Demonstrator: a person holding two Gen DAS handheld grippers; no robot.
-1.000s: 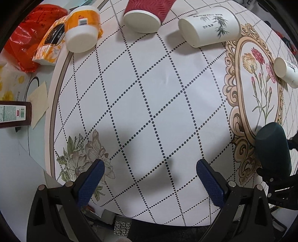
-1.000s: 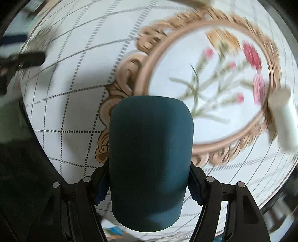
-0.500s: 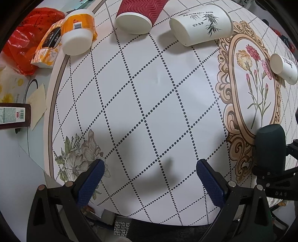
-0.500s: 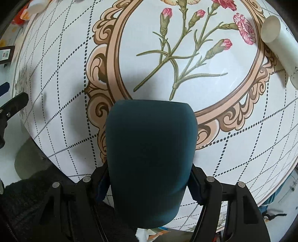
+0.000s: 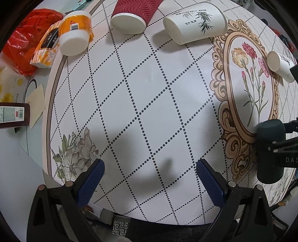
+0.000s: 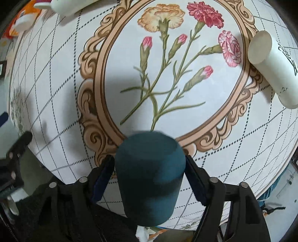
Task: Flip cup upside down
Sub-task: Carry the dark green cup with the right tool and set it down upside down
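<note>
My right gripper (image 6: 149,178) is shut on a dark teal cup (image 6: 150,175), its pads pressed on both sides. The cup's closed end points away from the camera, over the near rim of the ornate flower frame on the tablecloth. I cannot tell whether it touches the table. In the left wrist view the teal cup (image 5: 270,149) shows at the far right, held by the right gripper. My left gripper (image 5: 149,178) is open and empty, hovering above the near part of the table.
The round table (image 5: 149,83) carries several cups lying on their sides: a red ribbed one (image 5: 132,16), a white bamboo-print one (image 5: 193,24), a yellow one (image 5: 74,35) and a small white one (image 6: 273,67). A red bag (image 5: 24,44) and packets lie left of the table.
The right gripper has swung the teal cup round and drawn it towards the near edge of the flower frame. The left gripper has barely moved.
</note>
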